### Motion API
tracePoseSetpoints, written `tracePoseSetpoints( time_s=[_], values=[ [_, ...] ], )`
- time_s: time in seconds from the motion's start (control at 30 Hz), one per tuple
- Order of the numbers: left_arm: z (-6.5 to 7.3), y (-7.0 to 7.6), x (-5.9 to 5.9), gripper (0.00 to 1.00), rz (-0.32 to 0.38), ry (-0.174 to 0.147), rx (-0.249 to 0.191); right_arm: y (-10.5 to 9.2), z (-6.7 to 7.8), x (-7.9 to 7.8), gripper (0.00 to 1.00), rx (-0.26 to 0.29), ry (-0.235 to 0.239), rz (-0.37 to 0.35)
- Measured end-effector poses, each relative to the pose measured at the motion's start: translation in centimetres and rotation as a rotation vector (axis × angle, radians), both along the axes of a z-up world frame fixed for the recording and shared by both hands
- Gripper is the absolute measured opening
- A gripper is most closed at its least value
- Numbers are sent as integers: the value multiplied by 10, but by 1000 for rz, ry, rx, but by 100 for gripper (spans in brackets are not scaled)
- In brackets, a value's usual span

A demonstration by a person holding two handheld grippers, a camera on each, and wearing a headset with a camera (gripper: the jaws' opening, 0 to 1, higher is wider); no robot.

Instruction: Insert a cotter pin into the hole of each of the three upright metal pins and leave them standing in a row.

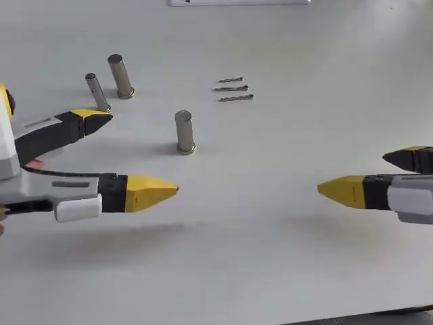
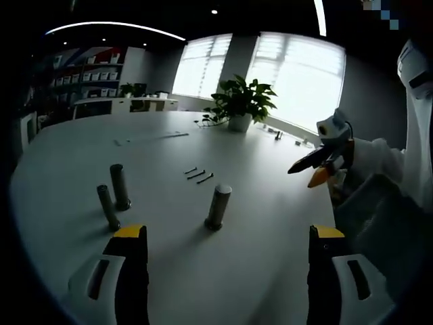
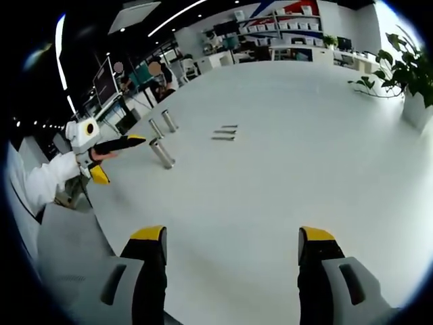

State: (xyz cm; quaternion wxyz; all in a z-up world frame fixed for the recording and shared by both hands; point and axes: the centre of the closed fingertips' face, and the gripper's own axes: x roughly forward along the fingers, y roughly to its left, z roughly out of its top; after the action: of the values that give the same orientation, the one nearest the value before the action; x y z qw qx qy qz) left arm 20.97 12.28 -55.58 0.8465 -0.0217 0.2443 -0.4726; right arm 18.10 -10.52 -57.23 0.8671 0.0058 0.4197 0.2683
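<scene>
On the white bench three metal pins stand upright, long axes vertical: the far pin and left pin close together, the near pin apart to their right. Three cotter pins lie flat and parallel, running left to right in the head view. The left gripper and right gripper hover with fingers spread wide, empty.

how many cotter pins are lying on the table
3, lying parallel on the table, beyond and right of the lone metal pin: far cotter pin, middle cotter pin, near cotter pin. None seems hidden.
</scene>
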Motion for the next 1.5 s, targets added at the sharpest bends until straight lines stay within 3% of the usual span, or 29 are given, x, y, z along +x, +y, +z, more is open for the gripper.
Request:
tracePoseSetpoints(
  time_s=[0.17, 0.3, 0.4, 0.57, 0.83, 1.0, 1.2, 1.3, 1.5],
  values=[
    [0, 1, -5, 99, -12, 25, -20, 9, 5, 6, 76, 4, -17, 28],
    [-2, 2, -6, 99, -13, 23, -12, 19, 8, 10, 68, 16, -27, 79],
    [-2, 3, -7, 99, -8, 27, -20, 25, 10, 15, 68, 20, -23, 95],
    [0, 6, -8, 99, 5, 26, -28, 32, 15, 30, 66, -8, -62, 162],
    [2, 7, -16, 99, -2, 31, -19, 47, 20, 62, 61, -87, -150, 329],
    [1, 8, -19, 99, 12, 40, -12, 60, 23, 76, 46, -82, -209, 421],
    [5, 11, -20, 99, 35, 44, -20, 76, 15, 89, 35, -67, -209, 516],
    [6, 14, -22, 99, 44, 50, -24, 85, 18, 99, 28, -45, -233, 552],
    [10, 19, -28, 99, 61, 70, -40, 94, 11, 117, 18, -109, -249, 644]
  ],
)
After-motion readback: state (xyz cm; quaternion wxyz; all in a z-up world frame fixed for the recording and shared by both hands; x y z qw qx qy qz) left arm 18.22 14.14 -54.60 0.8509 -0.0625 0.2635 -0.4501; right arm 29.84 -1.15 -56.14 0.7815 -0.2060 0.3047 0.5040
